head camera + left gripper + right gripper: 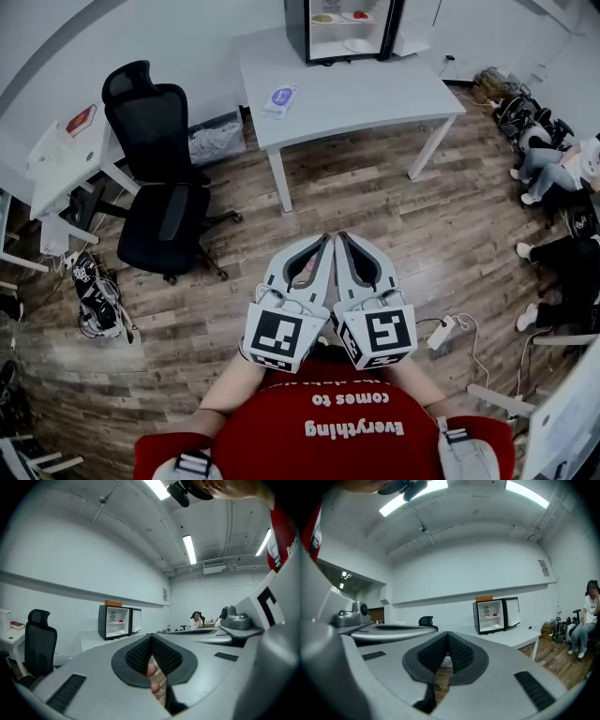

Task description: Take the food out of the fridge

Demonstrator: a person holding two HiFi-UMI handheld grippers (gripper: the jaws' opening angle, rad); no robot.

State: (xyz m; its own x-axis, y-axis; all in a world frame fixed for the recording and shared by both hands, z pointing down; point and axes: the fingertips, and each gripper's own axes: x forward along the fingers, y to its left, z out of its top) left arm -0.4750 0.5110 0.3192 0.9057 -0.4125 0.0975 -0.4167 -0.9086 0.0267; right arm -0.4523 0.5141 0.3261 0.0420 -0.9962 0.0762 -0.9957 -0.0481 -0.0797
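Well short of the small black fridge [296, 28], both grippers are closed and hold nothing.

Side by side in front of the person's red-clad chest, the left gripper [324, 242] and the right gripper [344, 240] point level toward the white table [375, 94]. Each one's fingers are pressed tip to tip. A small pink shape shows through the gap behind the left gripper's pads; I cannot tell what it is. The fridge stands at the table's far edge with its door swung open. The food [322, 18] is inside it, a yellowish portion and a red one on the upper shelf, with a white plate [358, 44] on the shelf below. A blue-and-white packet [281, 98] lies near the table's left edge. A black office chair [159, 178] stands on the wooden floor [375, 206], off the table's left side.
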